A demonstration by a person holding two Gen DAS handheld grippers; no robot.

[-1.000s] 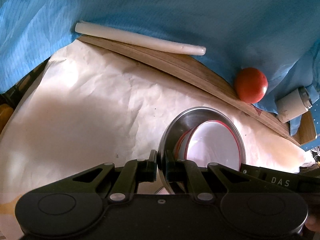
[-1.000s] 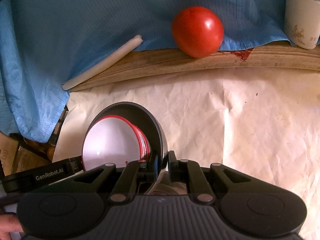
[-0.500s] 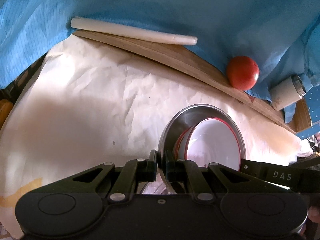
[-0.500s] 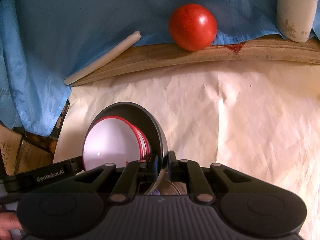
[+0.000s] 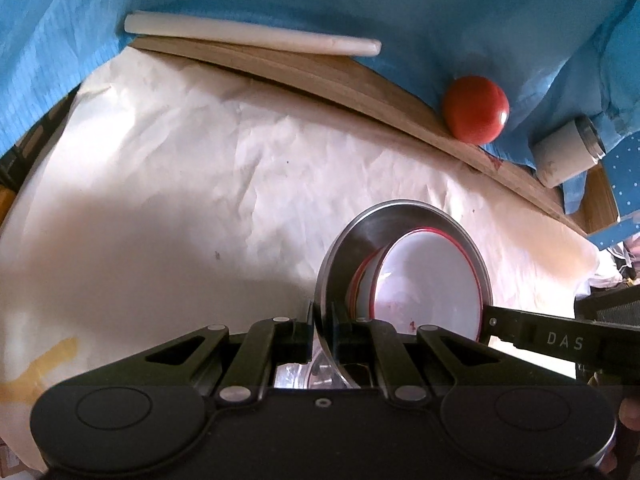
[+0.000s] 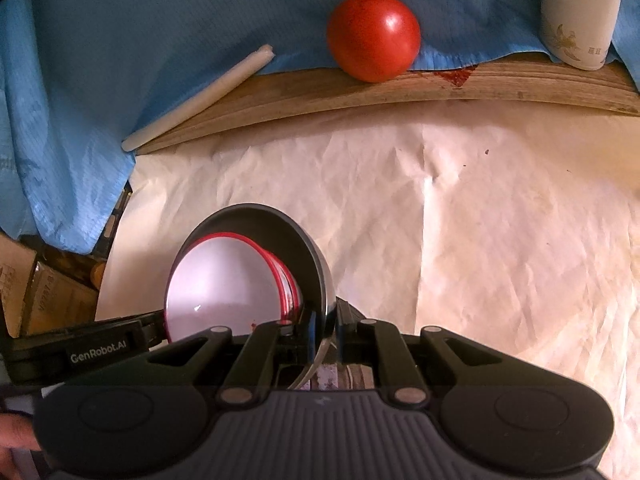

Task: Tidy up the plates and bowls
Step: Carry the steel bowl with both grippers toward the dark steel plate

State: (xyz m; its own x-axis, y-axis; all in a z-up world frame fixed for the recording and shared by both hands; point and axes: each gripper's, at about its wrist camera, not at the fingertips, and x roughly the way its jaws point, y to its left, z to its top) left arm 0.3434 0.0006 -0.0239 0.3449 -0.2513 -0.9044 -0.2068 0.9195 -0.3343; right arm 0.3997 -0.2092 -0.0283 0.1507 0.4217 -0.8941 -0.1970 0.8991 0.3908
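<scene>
left gripper point(image 5: 322, 330): clamped on steel bowl point(image 5: 352, 240) rim, near side | right gripper point(image 6: 323, 332): pinching opposite rim | red-rimmed white bowls point(image 6: 224, 284) nested inside, between both | two-sided grip likely steadies the stack over the paper

I'm over a makeshift home table: crumpled paper point(image 6: 500, 240), a blue cloth point(image 6: 120, 40) at twelve o'clock, a tomato point(image 6: 374, 36), cardboard boxes point(image 6: 24, 280) at nine.
</scene>
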